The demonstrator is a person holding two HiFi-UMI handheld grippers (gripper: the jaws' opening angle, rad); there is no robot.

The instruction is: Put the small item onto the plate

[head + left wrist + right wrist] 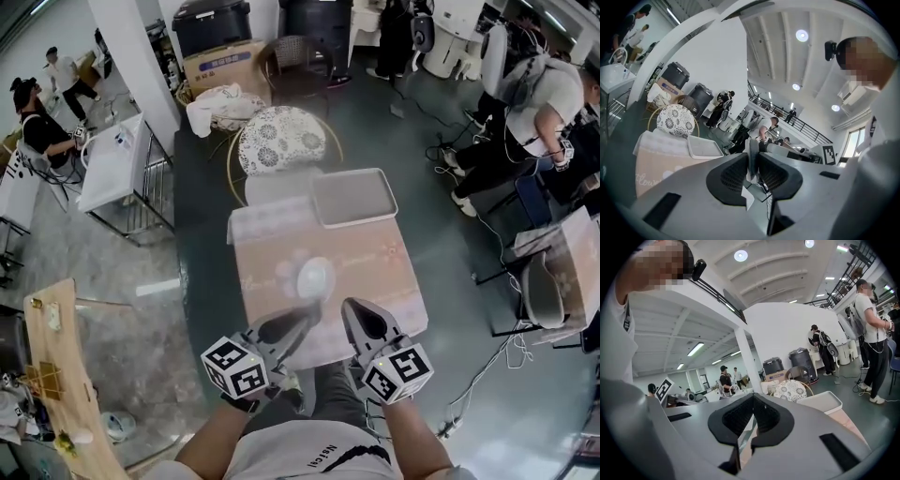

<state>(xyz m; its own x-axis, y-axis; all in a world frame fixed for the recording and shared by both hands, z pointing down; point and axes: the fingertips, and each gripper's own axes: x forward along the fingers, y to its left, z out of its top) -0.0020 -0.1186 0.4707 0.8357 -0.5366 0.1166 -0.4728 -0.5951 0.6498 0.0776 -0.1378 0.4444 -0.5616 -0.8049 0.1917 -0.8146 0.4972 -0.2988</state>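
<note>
Status: pick looks done, place not done.

- left tool (305,317): jaws nearly together, clamped on the small item (751,159). It sits edge-on and upright between the pads, with a little pale tab hanging below them.
- right tool (753,397): tips meet and there's nothing between them. It's empty, parked beside the left one over the near table edge.
- plate (315,278): on the table (375,281), roughly mid-cloth, bare as far as I can see. My left tool's tips are just short of its near rim in the head view, and I can't tell how high above the table they are.

Left to do, my read: carry the item forward over the plate, lower it, open the jaws, back off. The move is short and the path looks unobstructed.

Materials and shapes:
- small item: thin, flat, pale grey-white, like a sheet or card. The tab looks like paper. I can't say what it is. I judge it light and likely to flop or stick to a pad on release.
- plate: white, round to oval, smooth and glossy, with a shallow rim.
- table: square, under a soft matte pink cloth with a faint pale print.
- tray (354,198): white, rectangular, rounded corners, raised lip, looks like plastic. It's at the far right corner, well apart from the plate and not involved.
- tool pads: dark with a fine ribbed texture, grey moulded bodies.
</note>
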